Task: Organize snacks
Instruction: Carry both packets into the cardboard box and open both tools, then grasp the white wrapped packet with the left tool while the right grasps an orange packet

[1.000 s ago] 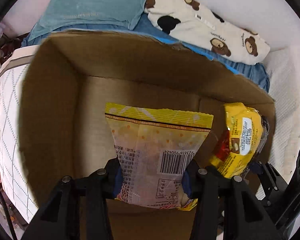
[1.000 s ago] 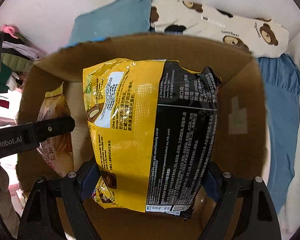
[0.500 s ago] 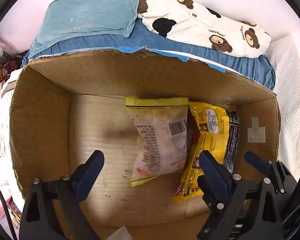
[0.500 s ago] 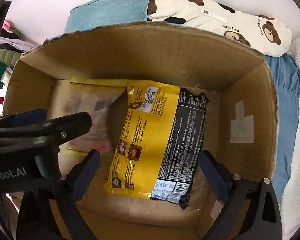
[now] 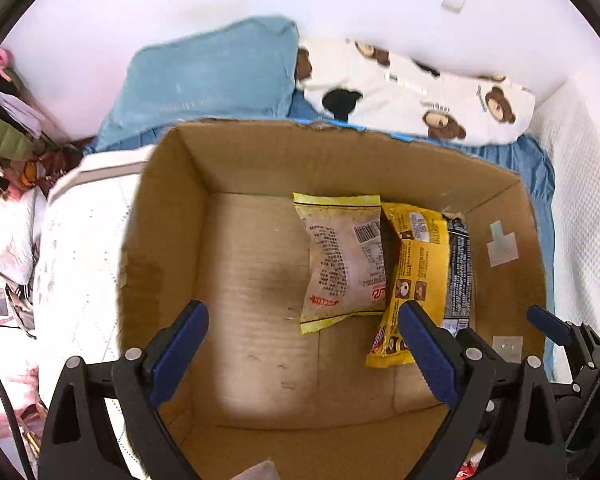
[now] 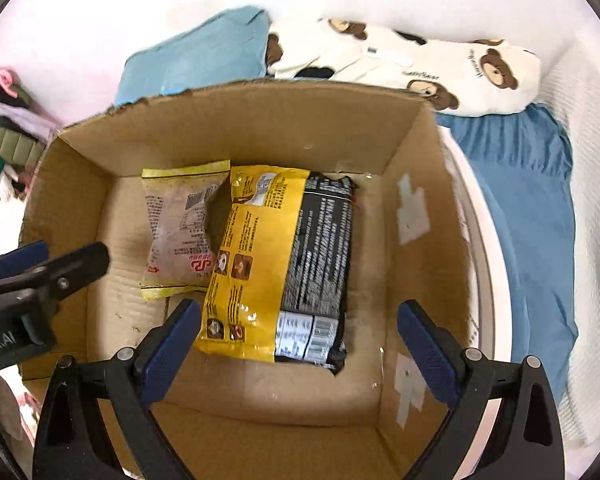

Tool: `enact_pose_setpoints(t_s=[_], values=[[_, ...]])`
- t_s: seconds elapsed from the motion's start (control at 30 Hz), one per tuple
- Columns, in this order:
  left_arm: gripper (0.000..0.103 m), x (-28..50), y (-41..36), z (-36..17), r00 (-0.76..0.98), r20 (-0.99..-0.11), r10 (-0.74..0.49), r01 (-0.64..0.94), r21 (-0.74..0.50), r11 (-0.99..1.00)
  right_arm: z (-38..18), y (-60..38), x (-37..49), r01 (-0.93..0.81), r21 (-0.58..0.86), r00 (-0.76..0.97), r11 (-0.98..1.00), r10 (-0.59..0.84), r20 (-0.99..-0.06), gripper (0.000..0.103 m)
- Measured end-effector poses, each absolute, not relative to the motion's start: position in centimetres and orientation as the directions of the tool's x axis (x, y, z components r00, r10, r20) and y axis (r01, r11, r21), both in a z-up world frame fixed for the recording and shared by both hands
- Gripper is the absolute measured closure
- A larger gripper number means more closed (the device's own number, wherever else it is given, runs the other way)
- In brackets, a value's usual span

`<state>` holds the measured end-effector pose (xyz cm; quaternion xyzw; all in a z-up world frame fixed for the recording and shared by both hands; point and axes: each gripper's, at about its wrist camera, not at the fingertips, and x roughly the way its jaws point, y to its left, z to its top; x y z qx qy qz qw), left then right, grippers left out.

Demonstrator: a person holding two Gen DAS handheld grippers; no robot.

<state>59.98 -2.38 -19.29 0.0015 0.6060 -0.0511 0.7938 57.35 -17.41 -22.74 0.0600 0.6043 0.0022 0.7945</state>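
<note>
Left wrist view: the left tongs (image 5: 300,344) hang wide apart above the cardboard box (image 5: 172,216), grasping nothing; the pale snack bag (image 5: 342,260) lies on the box floor toward its right wall. Right wrist view: the right tongs (image 6: 298,340), likewise spread and holding nothing, hover over the yellow-and-black snack bag (image 6: 284,264), which overlaps the pale bag's right edge.

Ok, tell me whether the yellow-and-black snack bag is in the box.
In: the yellow-and-black snack bag lies flat on the cardboard box floor.

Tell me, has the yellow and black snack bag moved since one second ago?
Yes. The yellow and black snack bag left the right gripper and dropped onto the cardboard box floor.
</note>
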Motion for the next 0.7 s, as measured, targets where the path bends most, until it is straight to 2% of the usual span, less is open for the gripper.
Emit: enact_pose_setpoints(t_s=[0.43, 0.7], values=[[0.006, 51.8, -0.8, -13.8, 0.438, -0.894, -0.097, 0.1, -0.058, 0.993, -15.6, -16.4, 47.6, 0.069, 0.014, 0.47, 0.998, -0.02, -0.883, 0.003], [0.006, 46.1, 0.6, -11.8, 0.49, -0.866, -0.102, 0.102, -0.059, 0.993, -13.2, -15.9, 42.0, 0.07, 0.087, 0.529, 0.994, 0.037, -0.848, 0.003]])
